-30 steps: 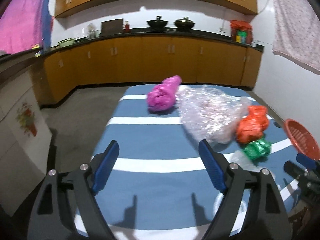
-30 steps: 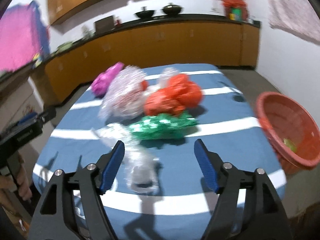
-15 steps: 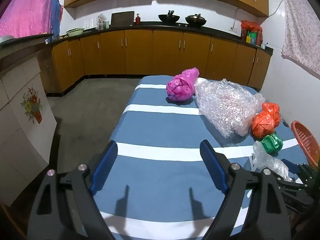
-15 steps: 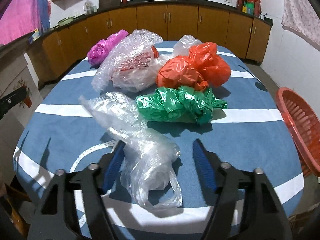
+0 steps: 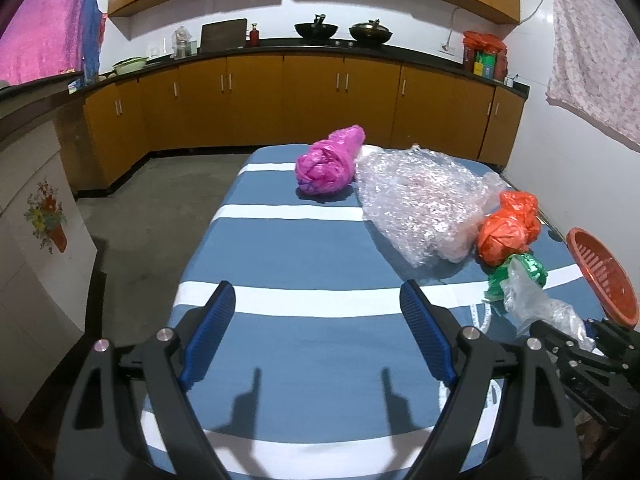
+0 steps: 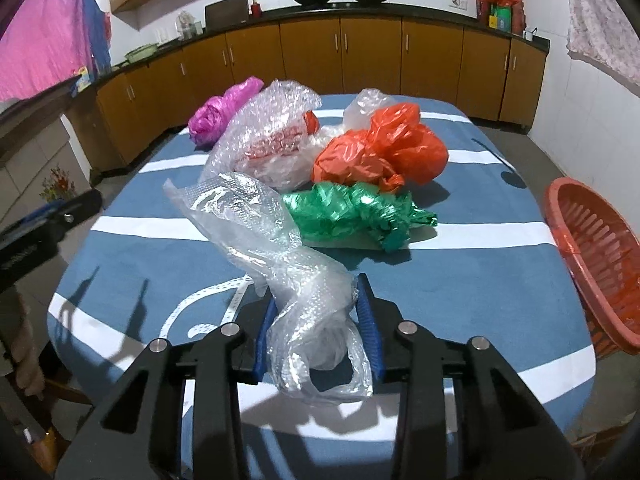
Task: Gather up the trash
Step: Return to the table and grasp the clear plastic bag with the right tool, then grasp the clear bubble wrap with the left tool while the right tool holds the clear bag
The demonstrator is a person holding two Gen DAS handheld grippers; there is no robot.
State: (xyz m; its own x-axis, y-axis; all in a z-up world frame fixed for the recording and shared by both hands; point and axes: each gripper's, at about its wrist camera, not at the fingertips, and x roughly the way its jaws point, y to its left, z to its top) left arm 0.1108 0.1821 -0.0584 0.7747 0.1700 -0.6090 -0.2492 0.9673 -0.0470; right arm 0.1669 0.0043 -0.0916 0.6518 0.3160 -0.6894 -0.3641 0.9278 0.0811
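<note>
My right gripper point(image 6: 316, 312) is shut on a clear plastic bag point(image 6: 264, 232) at the near edge of the blue striped table point(image 6: 480, 264); the bag also shows in the left wrist view point(image 5: 536, 304). Beyond it lie a green bag point(image 6: 356, 216), an orange bag point(image 6: 384, 152), a bubble-wrap bundle point(image 6: 272, 140) and a pink bag point(image 6: 224, 110). My left gripper point(image 5: 316, 312) is open and empty above the table's near left part. A red basket point(image 6: 596, 256) sits at the table's right edge.
Brown kitchen cabinets point(image 5: 312, 100) run along the back wall. Bare concrete floor point(image 5: 160, 208) lies left of the table. A white tiled counter point(image 5: 28, 240) stands at the far left. A thin white strip point(image 6: 200, 300) lies on the cloth near my right gripper.
My right gripper has moved forward and closed on the clear plastic bag. My left gripper has stayed open and shifted little.
</note>
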